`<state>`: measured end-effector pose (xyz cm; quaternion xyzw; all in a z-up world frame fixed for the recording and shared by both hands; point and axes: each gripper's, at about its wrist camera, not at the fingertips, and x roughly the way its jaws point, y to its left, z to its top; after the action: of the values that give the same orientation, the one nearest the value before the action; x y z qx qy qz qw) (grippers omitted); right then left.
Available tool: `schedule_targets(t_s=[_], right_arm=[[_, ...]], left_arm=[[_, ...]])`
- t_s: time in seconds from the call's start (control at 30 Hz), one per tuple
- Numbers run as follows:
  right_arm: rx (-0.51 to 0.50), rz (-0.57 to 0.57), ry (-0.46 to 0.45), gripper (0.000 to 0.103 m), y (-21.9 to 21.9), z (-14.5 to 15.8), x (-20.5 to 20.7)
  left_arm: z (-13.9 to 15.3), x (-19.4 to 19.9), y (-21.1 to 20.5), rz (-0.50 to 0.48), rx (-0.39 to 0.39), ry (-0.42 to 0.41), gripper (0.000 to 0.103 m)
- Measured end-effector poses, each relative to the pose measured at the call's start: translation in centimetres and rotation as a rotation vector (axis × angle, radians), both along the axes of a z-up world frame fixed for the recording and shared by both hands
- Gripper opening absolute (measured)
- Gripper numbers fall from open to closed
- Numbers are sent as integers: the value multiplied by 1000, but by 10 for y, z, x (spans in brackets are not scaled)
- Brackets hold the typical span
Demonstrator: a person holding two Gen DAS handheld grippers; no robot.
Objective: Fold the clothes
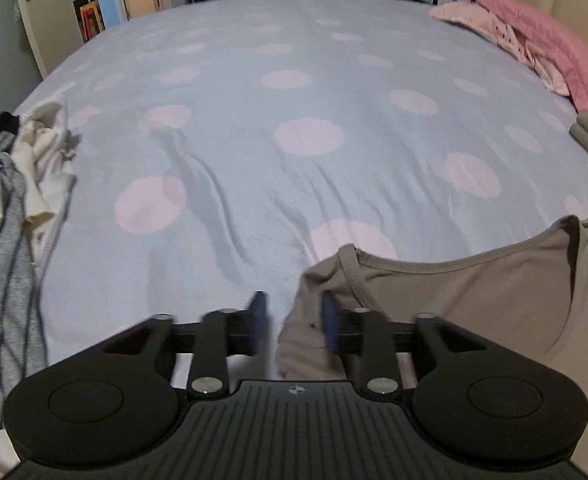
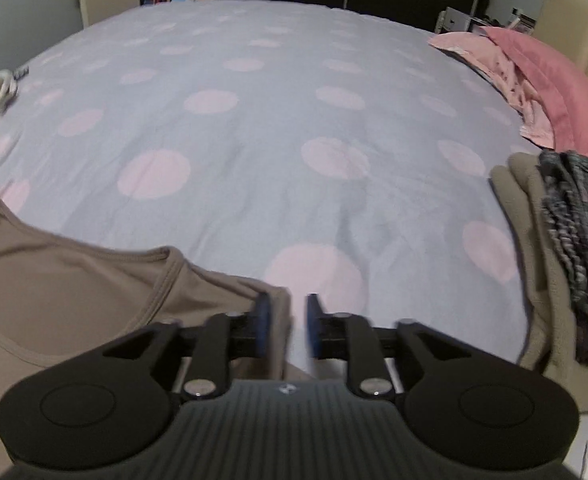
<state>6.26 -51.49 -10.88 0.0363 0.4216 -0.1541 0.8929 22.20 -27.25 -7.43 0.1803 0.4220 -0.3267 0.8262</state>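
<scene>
Right in front of you, your left gripper (image 1: pixel 294 322) has its jaws partly apart, and the shoulder of the tan top (image 1: pixel 474 300) lies in the gap, but the pads do not pinch it. Your right gripper (image 2: pixel 290 326) is the same: jaws partly apart, the other shoulder of the tan top (image 2: pixel 74 292) just at the left pad, and nothing held. So both tongs look let go, and the top lies flat on the bed near you with its neck hole facing away from you. It looks like you are at the laying-out step, with the real folding not yet done. Next you likely need to grab one side of the top and bring it across the middle, so aim each pad pair over a cloth edge before you squeeze. A bit further out, the spotted bed cover (image 1: pixel 294 100) is bare and has a few wrinkles. On your left sits a messy heap of clothes (image 1: pixel 10 184) waiting. On your right sits a folded stack (image 2: pixel 566 256). Far back lie the pink pillows (image 2: pixel 550 80).
</scene>
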Motion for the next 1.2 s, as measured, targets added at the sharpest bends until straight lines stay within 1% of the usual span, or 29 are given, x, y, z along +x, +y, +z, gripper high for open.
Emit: schedule_targets(t_s=[0.03,0.2,0.33,0.47,0.6,0.77,0.87,0.97,1.1,1.2], right_arm=[[7,-7,-14,35,-1,7,-6],[49,-41,-65,38,-7,40,-45],[55,-68,-80,39,-7,60,-84],[79,-107,-54,40,-7,71,-121],[115,-117,-11,40,-1,71,-154],[143,-105,54,40,19,59,-184],[146,-107,90,40,28,46,-199],[146,-120,127,40,30,31,-209],[131,-143,176,40,28,14,-214],[166,-167,201,40,23,4,-216]], left_arm=[[5,-1,4,1,-5,-6,43],[37,-17,32,-6,-24,-31,43],[61,-37,56,-8,-29,-52,43],[76,-61,77,-7,-26,-41,43],[80,-84,100,6,-2,-23,43],[68,-105,128,44,17,26,43],[57,-116,143,61,30,51,44],[45,-125,158,79,50,72,46],[24,-130,174,129,48,160,47],[10,-136,179,132,35,235,47]])
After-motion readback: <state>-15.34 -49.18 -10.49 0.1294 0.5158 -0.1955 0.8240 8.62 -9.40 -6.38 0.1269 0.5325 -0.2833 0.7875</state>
